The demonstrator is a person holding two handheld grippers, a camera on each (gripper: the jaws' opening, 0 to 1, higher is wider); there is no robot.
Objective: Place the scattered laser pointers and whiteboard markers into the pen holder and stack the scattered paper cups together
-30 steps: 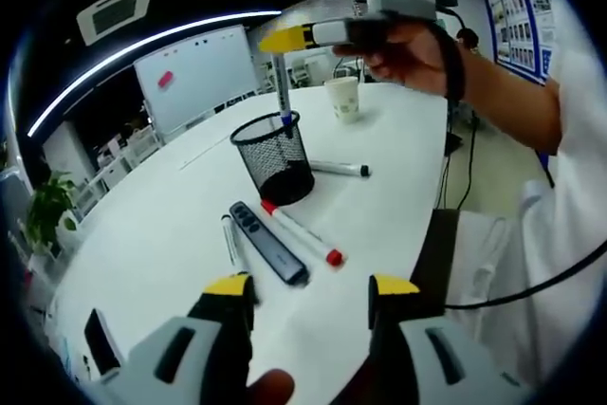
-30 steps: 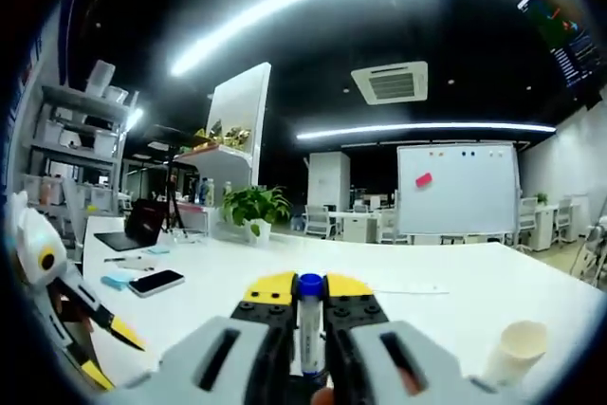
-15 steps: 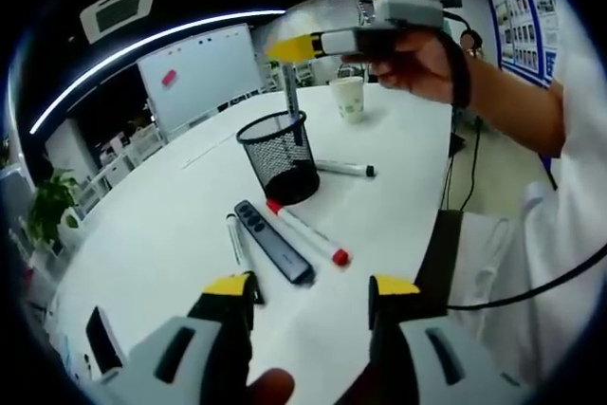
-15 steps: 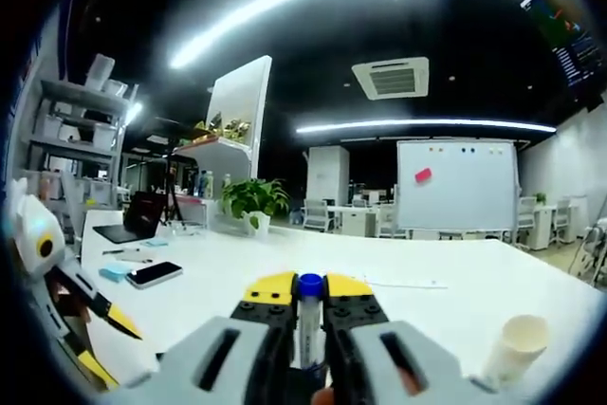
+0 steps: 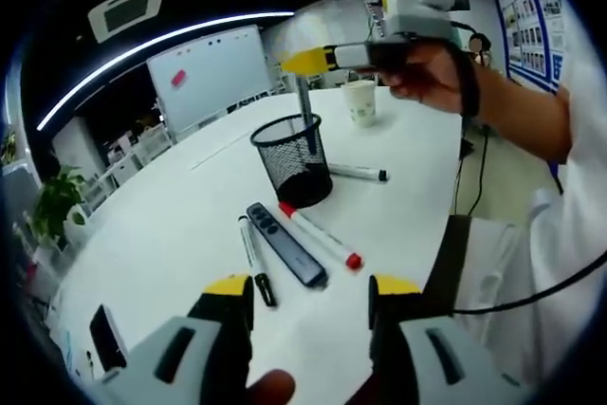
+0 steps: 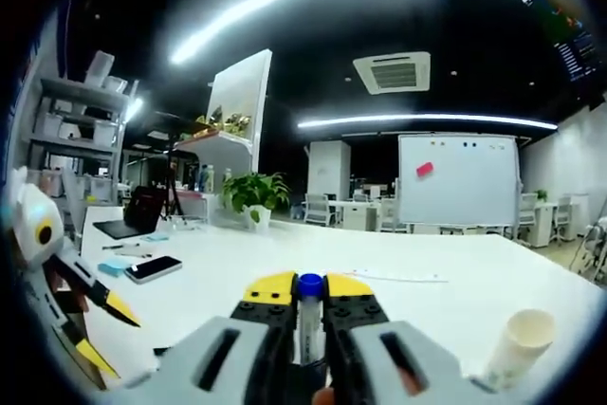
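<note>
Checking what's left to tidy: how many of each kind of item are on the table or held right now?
Whiteboard markers: 4 (blue-capped, red-capped, two black-capped)
Laser pointer: 1
Paper cup: 1
Mesh pen holder: 1
Total: 7

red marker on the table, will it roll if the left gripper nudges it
Probably. The red marker looks like a smooth round barrel lying flat on the glossy white table, so a sideways nudge would likely roll it. It lies close beside the laser pointer, which looks flatter and might stop it on that side. It seems stiff and light, so a lengthwise push would likely slide it.
</note>
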